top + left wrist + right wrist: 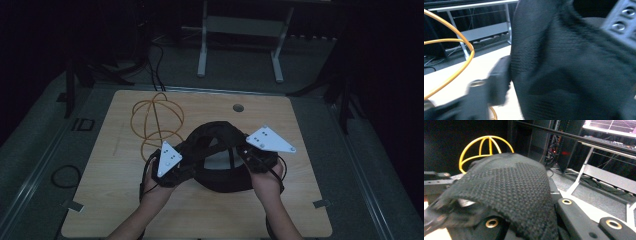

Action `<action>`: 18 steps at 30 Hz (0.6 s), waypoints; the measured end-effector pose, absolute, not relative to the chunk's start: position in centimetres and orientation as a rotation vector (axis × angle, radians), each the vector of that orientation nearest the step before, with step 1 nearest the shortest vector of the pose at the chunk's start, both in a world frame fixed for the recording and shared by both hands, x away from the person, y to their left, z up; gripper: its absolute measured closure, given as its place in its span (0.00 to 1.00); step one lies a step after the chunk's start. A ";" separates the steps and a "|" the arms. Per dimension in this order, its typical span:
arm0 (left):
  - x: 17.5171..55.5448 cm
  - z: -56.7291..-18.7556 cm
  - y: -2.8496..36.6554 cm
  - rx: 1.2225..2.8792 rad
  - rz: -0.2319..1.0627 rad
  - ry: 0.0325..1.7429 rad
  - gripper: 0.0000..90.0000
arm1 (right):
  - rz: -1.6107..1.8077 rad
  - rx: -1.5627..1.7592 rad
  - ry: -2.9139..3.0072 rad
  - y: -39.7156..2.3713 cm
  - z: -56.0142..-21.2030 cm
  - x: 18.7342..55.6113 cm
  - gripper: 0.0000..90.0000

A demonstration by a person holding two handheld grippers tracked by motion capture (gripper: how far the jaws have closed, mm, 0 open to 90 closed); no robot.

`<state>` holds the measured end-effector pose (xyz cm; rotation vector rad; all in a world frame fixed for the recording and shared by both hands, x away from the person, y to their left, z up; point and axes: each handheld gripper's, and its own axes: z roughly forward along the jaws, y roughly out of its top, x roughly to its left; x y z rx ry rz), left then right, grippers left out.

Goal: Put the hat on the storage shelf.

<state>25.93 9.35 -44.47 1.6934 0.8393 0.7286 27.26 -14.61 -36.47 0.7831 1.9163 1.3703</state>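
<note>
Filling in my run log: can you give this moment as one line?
left hand-held gripper: at black cap edge | right hand-held gripper: shut on black cap | yellow wire frame: on table behind

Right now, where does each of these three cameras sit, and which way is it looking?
High view: above the person's side, looking forward and down on the table; forearms, left hand-held gripper and right hand-held gripper at a black cap.
Left gripper view: rides that gripper, facing the cap; one blurred jaw shows.
Right gripper view: rides that gripper, looking over the cap; its jaws show.
All share the cap and the yellow wire frame.
</note>
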 end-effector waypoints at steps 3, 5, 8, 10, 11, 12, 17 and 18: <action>25.7 -44.2 9.2 1.678 0.776 0.843 0.81 | 1.375 0.775 1.931 -14.5 -36.6 27.0 0.99; 25.7 -44.1 9.3 1.677 0.797 0.840 0.90 | 1.376 0.772 1.931 -14.5 -36.7 26.9 0.99; 25.6 -44.0 9.3 1.683 0.810 0.842 0.98 | 1.384 0.779 1.938 -14.5 -36.8 26.7 0.99; 25.7 -43.8 9.4 1.685 0.795 0.841 0.99 | 1.383 0.779 1.940 -14.5 -37.0 26.6 0.99; 25.7 -43.7 9.4 1.687 0.799 0.840 0.99 | 1.387 0.780 1.945 -14.5 -37.1 26.6 0.99; 25.6 -43.6 9.4 1.687 0.799 0.839 0.99 | 1.395 0.782 1.945 -14.6 -37.2 26.5 0.99; 25.7 -42.9 9.5 1.696 0.768 0.839 0.99 | 1.418 0.797 1.949 -15.1 -37.8 26.5 0.95; 25.7 -42.8 9.5 1.696 0.770 0.839 1.00 | 1.427 0.799 1.949 -15.2 -37.8 26.5 0.94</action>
